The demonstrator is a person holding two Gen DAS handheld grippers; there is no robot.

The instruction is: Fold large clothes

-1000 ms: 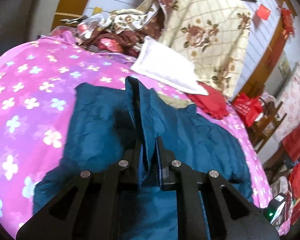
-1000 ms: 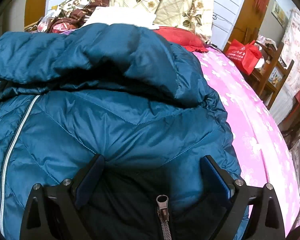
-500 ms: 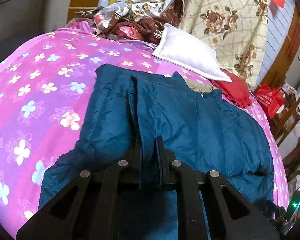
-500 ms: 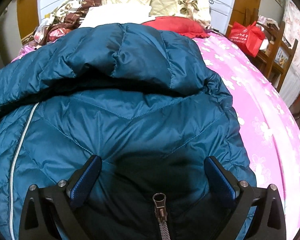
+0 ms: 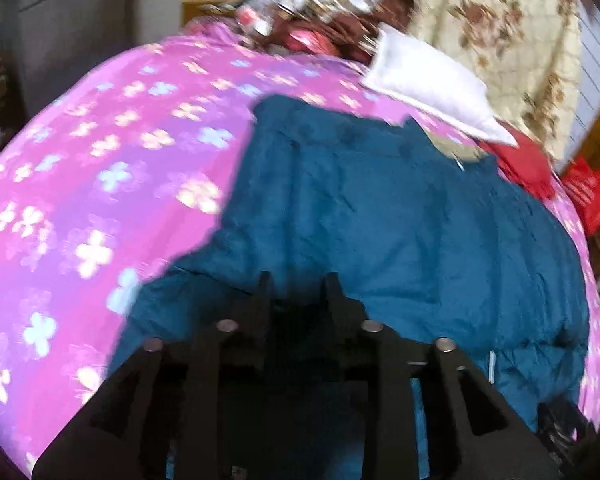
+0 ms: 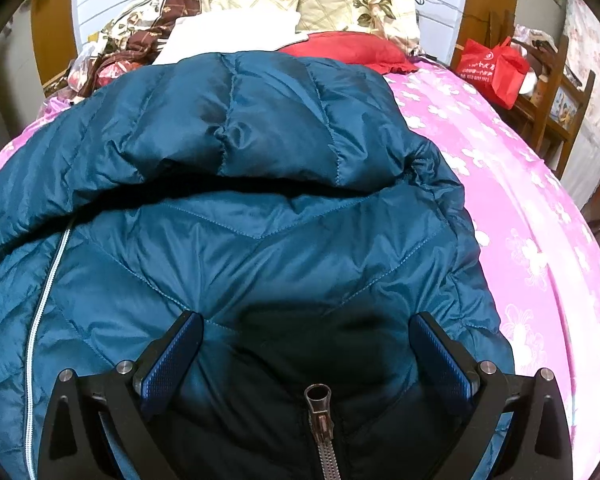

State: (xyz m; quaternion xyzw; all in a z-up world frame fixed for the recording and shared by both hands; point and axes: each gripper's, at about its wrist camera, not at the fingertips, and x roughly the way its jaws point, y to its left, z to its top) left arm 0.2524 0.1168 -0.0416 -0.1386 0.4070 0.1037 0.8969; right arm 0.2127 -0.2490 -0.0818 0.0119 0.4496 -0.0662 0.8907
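A teal quilted down jacket point(image 5: 400, 216) lies on a pink flowered bedspread point(image 5: 100, 184). It also fills the right wrist view point(image 6: 260, 208), with one side folded over the body and a zipper pull point(image 6: 318, 396) near the camera. My left gripper point(image 5: 298, 284) sits low over the jacket's near edge, its fingers a small gap apart with no cloth between them. My right gripper point(image 6: 304, 336) is wide open just above the jacket's zipper end, holding nothing.
A white pillow point(image 5: 432, 84), a red cushion point(image 6: 344, 50) and a cream floral quilt point(image 5: 500, 32) are piled at the bed's head. A red bag point(image 6: 496, 68) hangs on a wooden chair to the right. Bare bedspread lies left of the jacket.
My left gripper let go of the jacket fold it was pinching; the fold dropped flat onto the jacket. My right gripper stayed open and drew back slightly.
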